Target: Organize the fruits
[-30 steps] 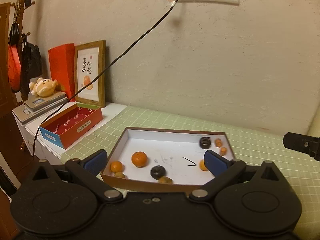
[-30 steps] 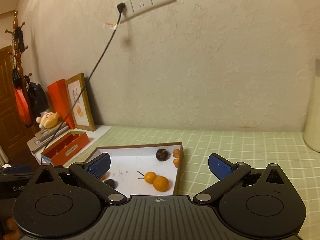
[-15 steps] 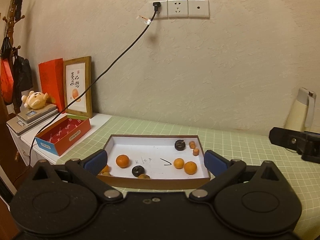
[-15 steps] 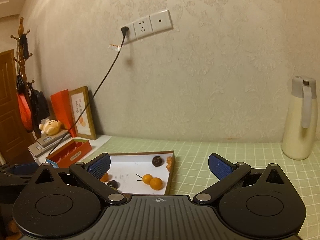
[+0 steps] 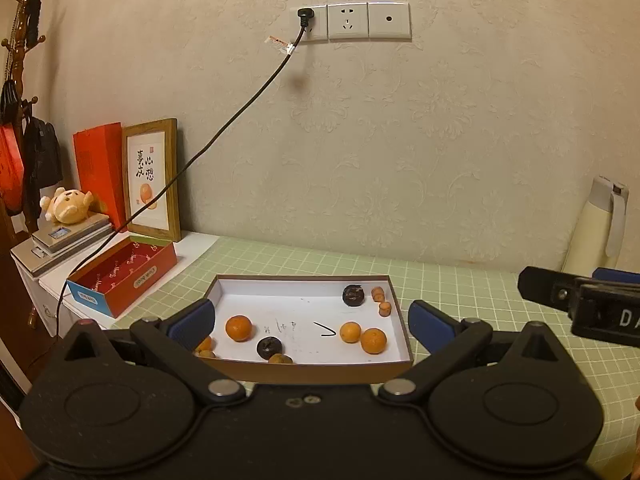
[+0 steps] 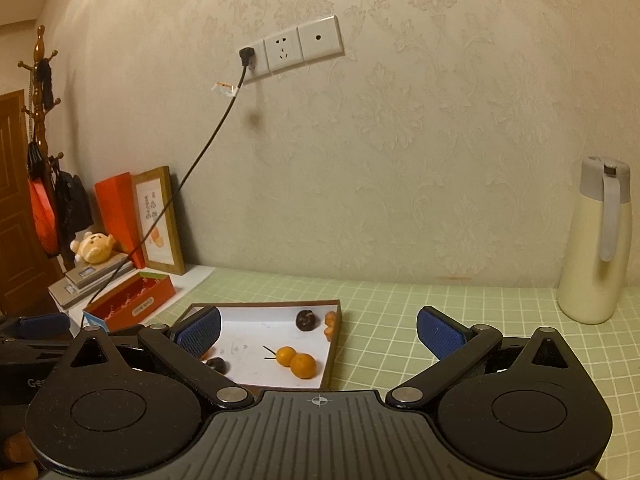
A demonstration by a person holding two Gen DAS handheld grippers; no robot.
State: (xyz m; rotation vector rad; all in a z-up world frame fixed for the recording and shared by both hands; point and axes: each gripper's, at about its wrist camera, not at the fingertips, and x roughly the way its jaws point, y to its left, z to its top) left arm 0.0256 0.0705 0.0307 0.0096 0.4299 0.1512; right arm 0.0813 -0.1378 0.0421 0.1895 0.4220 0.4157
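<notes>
On the desk (image 5: 460, 280), fruits (image 5: 239, 328) lie scattered inside the shallow tray (image 5: 304, 280), contained; left tool (image 5: 312, 322) and right tool (image 6: 318, 330) hover back, both spread, grasping nothing.

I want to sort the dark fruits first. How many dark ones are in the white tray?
2. One dark fruit sits near the tray's far right corner; the other lies near the front edge, centre-left. The left gripper's finger may hide more.
</notes>
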